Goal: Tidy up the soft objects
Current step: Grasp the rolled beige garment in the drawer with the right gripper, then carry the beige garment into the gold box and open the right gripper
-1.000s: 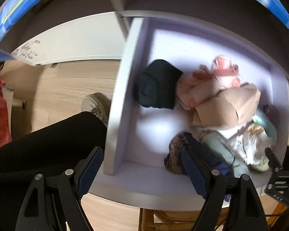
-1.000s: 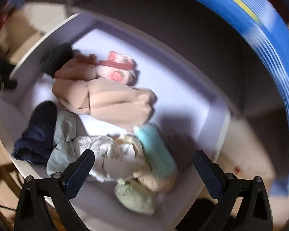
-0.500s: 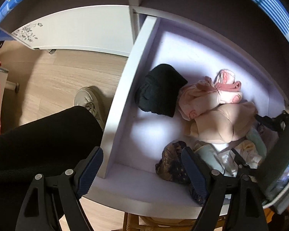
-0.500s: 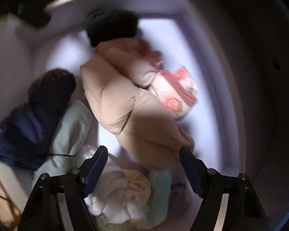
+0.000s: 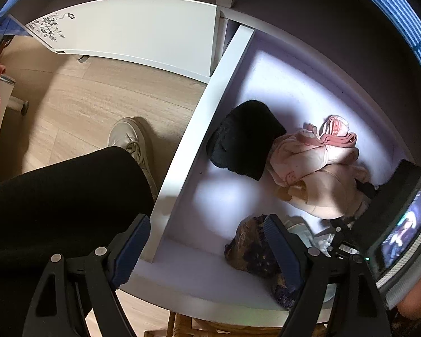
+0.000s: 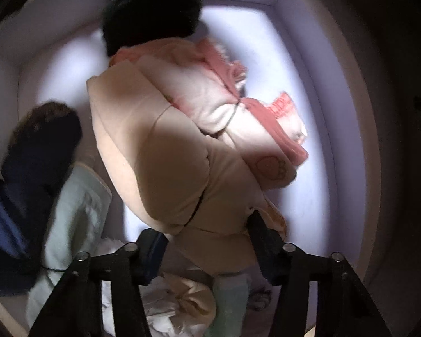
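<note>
An open pale drawer (image 5: 207, 104) holds several soft clothes. A beige garment (image 6: 165, 174) lies in the middle, also in the left wrist view (image 5: 325, 193). A pink bundle (image 6: 238, 123) rests against it, and a black one (image 5: 244, 137) lies beyond. A dark blue patterned cloth (image 5: 252, 250) sits near the front. My right gripper (image 6: 207, 241) is low in the drawer, jaws straddling the near end of the beige garment, still apart. My left gripper (image 5: 207, 250) is open and empty above the drawer's front left corner.
A pale green cloth (image 6: 75, 213), white and cream pieces (image 6: 182, 300) lie near the right gripper. A person's black-clad leg (image 5: 56, 202) and white shoe (image 5: 129, 140) stand on the wood floor left of the drawer. A white cabinet panel (image 5: 132, 33) is behind.
My right gripper has swung down into the drawer and closed in around the beige garment's near end. My left gripper has barely moved.
</note>
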The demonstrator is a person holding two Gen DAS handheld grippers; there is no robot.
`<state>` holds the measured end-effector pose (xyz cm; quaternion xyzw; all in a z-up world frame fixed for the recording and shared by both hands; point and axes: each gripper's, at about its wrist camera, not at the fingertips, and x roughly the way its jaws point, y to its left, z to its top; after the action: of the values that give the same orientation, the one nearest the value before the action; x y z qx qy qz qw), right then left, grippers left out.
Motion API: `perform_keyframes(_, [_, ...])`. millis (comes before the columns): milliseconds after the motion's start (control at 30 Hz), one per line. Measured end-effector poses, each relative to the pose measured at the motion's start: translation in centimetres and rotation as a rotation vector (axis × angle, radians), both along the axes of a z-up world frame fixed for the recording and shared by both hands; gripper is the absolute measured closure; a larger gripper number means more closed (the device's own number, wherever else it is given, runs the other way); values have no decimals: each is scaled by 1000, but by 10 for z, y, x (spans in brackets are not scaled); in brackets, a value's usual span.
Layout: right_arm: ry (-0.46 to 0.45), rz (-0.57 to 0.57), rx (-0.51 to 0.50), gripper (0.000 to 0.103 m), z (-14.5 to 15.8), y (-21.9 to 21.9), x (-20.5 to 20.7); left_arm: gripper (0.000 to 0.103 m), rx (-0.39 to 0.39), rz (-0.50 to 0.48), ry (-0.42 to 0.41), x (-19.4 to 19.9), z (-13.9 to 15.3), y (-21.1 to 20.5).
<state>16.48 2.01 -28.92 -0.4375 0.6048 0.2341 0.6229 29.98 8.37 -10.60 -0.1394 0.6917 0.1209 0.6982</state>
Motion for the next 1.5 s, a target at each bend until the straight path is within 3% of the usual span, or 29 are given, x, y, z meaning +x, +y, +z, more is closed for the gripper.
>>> perform_keyframes(400, [66, -418, 240, 67, 52, -15, 7, 18, 22, -26, 0, -13, 1, -10])
perform_keyframes(433, [71, -440, 262, 71, 57, -17, 5, 18, 21, -30, 1, -13, 1, -11])
perform_keyframes(800, [89, -623, 497, 77, 114, -45, -5, 18, 34, -91, 10, -17, -3, -21])
perform_keyframes(1233, [32, -630, 726, 78, 245, -71, -30, 18, 36, -180, 66, -24, -18, -37])
perform_keyframes(1500, [-83, -740, 962, 78, 350, -108, -3, 18, 16, -235, 68, -27, -21, -49])
